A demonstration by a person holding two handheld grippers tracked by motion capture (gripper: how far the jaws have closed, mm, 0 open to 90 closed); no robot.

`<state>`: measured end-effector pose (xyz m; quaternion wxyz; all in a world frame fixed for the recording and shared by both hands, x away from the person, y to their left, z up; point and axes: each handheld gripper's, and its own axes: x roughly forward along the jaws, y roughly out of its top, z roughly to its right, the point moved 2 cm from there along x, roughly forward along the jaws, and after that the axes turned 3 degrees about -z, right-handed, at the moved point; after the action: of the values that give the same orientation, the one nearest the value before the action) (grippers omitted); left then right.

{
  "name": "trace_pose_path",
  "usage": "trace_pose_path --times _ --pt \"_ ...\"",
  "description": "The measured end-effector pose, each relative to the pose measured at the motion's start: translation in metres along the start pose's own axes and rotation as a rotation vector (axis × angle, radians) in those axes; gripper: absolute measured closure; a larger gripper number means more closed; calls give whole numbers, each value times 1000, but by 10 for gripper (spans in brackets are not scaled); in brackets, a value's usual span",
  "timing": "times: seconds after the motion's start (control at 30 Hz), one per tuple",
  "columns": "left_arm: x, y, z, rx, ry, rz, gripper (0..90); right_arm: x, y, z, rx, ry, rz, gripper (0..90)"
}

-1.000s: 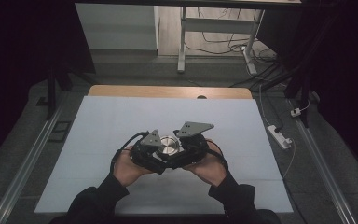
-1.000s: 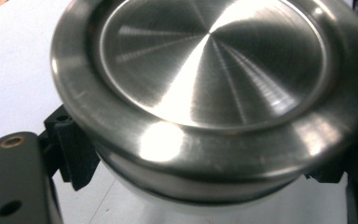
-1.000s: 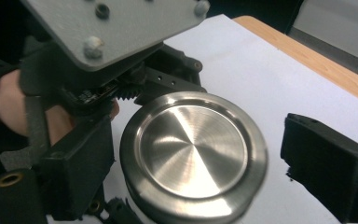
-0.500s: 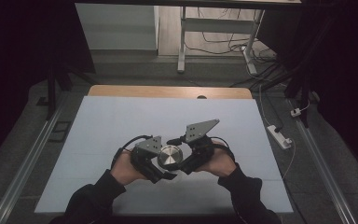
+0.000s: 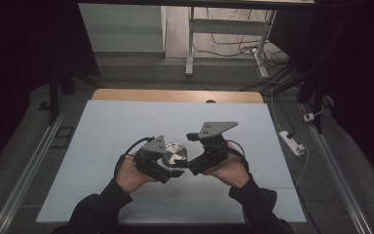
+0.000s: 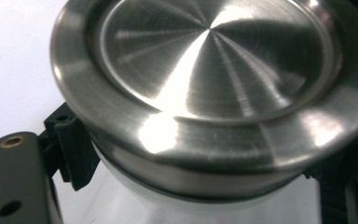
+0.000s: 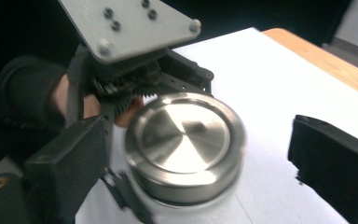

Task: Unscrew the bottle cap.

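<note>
A glass jar with a round brushed-metal lid (image 5: 175, 154) is held just above the white table sheet, near the front middle. My left gripper (image 5: 167, 167) is shut on the jar's body below the lid (image 6: 205, 70); one black finger (image 6: 72, 149) presses on the glass. My right gripper (image 5: 189, 168) comes in from the right. Its jaws have just been opening and now stand open on either side of the lid (image 7: 184, 135), the right fingertip (image 7: 331, 158) clear of it. The left gripper's grey plate (image 7: 135, 28) and the hand behind it show past the jar.
The white sheet (image 5: 126, 122) covers the table, with a wooden strip (image 5: 175, 95) along the far edge. A power strip (image 5: 292, 142) lies on the floor to the right, and metal rails run along both sides. A desk frame with cables stands beyond the table.
My right gripper has shifted a little to the right, away from the left one, and more of the lid shows between them. The left hand has stayed in place.
</note>
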<state>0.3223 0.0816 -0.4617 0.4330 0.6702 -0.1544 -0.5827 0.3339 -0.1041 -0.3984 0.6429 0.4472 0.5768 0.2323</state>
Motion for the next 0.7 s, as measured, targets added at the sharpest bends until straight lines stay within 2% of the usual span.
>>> trace_pose_path --times 0.07,0.13,0.23,0.3,0.33,0.37,0.4,0.47,0.57,0.63,0.7 --pt "0 0 0 -12 11 3 151 5 2 -5 32 -48 -3 78" --pt "0 1 1 -27 27 0 151 12 2 -11 24 -73 -13 104" --pt "1 2 3 -22 37 -4 151 23 0 -17 9 -120 -40 123" --pt "1 3 4 -6 27 -10 151 26 -1 -18 5 -125 -51 144" --pt "1 3 5 -1 -4 -3 151 28 -2 -20 -19 -135 -54 189" --pt "1 3 5 -1 -4 -3 151 27 -2 -20 -19 -123 -53 193" --pt "1 2 4 21 -47 3 151 25 -2 -19 -19 -104 -60 194" --pt "0 1 5 46 -90 14 151 22 -2 -17 -37 -53 -69 195" --pt "-1 1 5 82 -152 16 151 18 -3 -14 -60 42 -59 196" --pt "-2 0 6 93 -167 18 151 16 -4 -10 -51 111 -39 196" --pt "-2 0 7 124 -207 12 151 15 -6 -8 -56 165 -31 196"
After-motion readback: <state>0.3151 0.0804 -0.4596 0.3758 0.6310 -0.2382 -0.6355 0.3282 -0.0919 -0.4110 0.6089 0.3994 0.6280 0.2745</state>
